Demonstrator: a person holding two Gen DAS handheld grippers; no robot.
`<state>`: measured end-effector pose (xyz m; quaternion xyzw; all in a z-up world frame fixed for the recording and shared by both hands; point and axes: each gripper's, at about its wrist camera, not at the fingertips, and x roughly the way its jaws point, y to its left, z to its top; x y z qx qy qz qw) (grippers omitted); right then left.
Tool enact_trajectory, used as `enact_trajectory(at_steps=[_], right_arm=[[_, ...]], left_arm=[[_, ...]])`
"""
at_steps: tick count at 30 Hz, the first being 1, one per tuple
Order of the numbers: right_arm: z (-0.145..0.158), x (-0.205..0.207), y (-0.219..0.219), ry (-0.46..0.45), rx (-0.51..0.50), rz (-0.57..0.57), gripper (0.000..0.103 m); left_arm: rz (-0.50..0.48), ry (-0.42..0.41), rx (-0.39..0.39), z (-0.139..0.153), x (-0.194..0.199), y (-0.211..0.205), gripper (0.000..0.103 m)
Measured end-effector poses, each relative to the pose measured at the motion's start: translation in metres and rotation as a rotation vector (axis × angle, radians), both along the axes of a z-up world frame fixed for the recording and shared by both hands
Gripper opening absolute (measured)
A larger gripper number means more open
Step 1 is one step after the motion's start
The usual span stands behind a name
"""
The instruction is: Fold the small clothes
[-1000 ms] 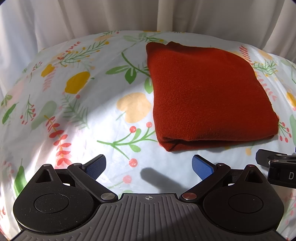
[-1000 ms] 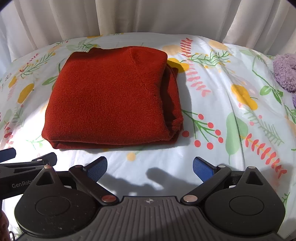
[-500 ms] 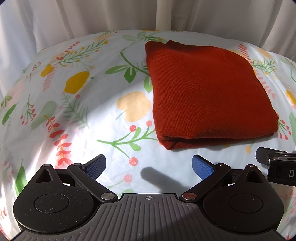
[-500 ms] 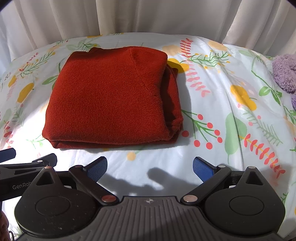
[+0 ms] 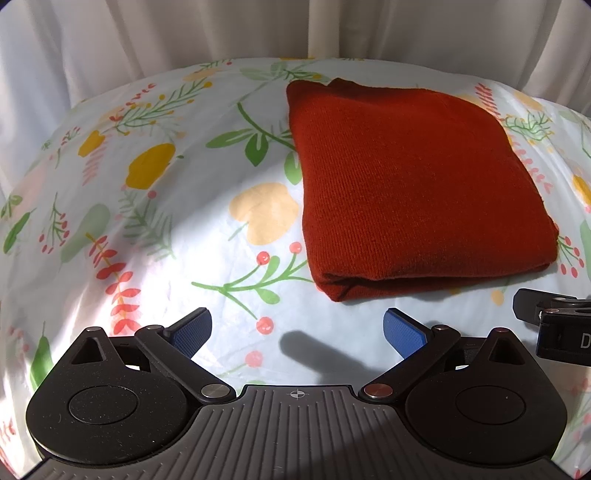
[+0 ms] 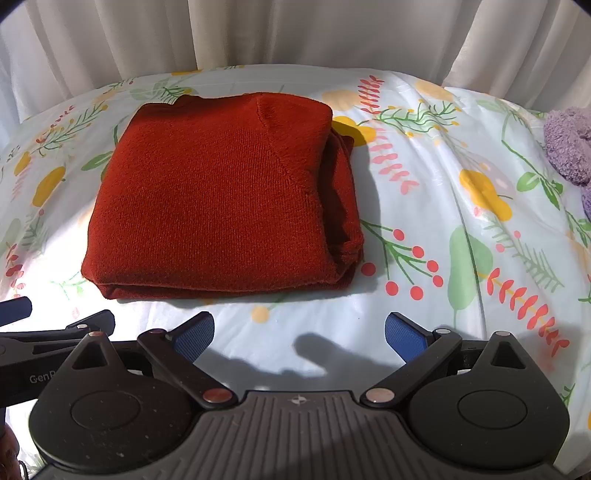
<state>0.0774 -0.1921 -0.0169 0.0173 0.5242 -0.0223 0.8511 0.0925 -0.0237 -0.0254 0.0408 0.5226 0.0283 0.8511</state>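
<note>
A rust-red knit garment (image 5: 413, 192) lies folded into a neat rectangle on the floral sheet (image 5: 155, 229). It also shows in the right wrist view (image 6: 218, 195), with its layered fold edges on the right side. My left gripper (image 5: 297, 334) is open and empty, a short way in front of the garment's near left corner. My right gripper (image 6: 299, 334) is open and empty, just in front of the garment's near edge. Neither touches the cloth. Part of the right gripper shows at the left wrist view's right edge (image 5: 554, 317).
White curtains (image 6: 295, 33) hang behind the surface. A fuzzy purple item (image 6: 570, 147) lies at the far right edge. The floral sheet (image 6: 461, 206) stretches bare to the right of the garment and to its left.
Almost nothing moved. Both grippers stay open in place, and the garment lies still.
</note>
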Motion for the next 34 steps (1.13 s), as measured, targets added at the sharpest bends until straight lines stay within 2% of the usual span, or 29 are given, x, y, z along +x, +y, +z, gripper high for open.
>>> enact_trajectory(at_steps=[13,19,23,34], right_arm=[[-0.0008,0.0044,-0.0021,0.000,-0.001,-0.003,0.099],[-0.0020,0.0054,-0.0015,0.002,-0.003,-0.003,0.099],[-0.0030,0.0069,-0.0023,0.006,-0.004,-0.013,0.099],[-0.0008,0.0071,-0.0040,0.000,-0.013,-0.027,0.099]], left_arm=[[-0.016,0.003,-0.013,-0.0015,0.0057,-0.0021,0.102],[-0.030,-0.028,-0.029,0.0003,0.0041,-0.0017,0.102],[-0.064,-0.013,-0.024,-0.0020,0.0048,-0.0064,0.102],[-0.071,0.016,-0.025,-0.0041,0.0058,-0.0075,0.102]])
